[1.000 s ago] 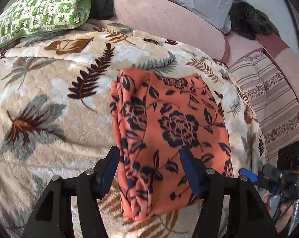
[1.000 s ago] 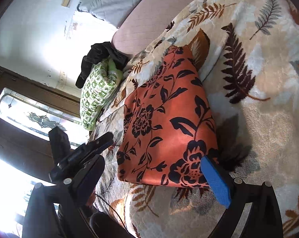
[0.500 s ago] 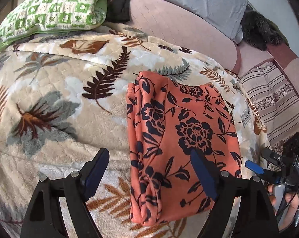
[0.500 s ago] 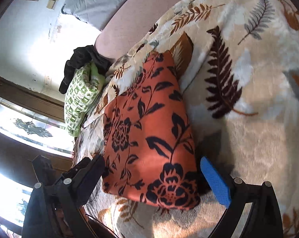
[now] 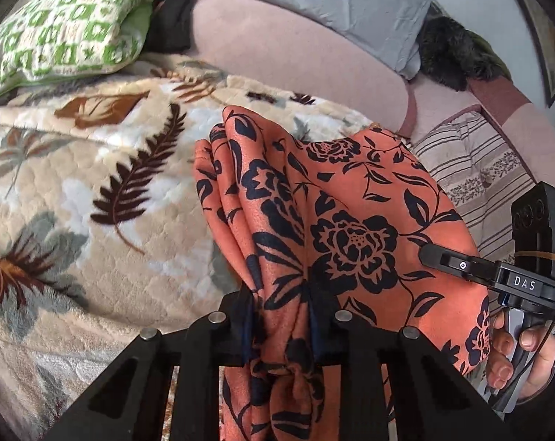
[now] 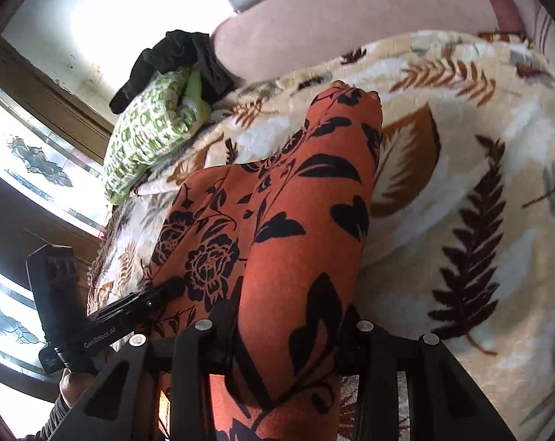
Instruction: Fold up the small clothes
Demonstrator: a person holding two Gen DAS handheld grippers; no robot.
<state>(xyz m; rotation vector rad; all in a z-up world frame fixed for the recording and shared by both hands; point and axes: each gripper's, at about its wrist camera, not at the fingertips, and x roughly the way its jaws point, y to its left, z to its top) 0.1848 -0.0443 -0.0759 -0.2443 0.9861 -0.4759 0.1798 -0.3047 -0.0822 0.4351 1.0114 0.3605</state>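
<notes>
An orange garment with a black flower print (image 5: 351,220) lies folded on a leaf-patterned blanket (image 5: 93,183). Its near end is raised and bunched. My left gripper (image 5: 281,327) has its jaws closing, and a gathered fold at the garment's near left corner is pinched between the pads. In the right wrist view the same garment (image 6: 277,220) rises toward the camera. The jaws of my right gripper (image 6: 284,338) are closing on the near right edge of the garment, with thick cloth between them. Each gripper shows at the edge of the other's view.
The blanket covers a pink sofa (image 5: 295,47). A green and white pillow (image 5: 56,36) and black clothes (image 5: 167,11) lie at the far left. A grey pillow (image 5: 332,7) and a dark furry thing (image 5: 454,55) sit at the back. A striped cushion (image 5: 479,169) is on the right.
Both grippers stood open around the flat garment's near edge. Both have now closed on it and lifted the near end, so the cloth bunches and rises.
</notes>
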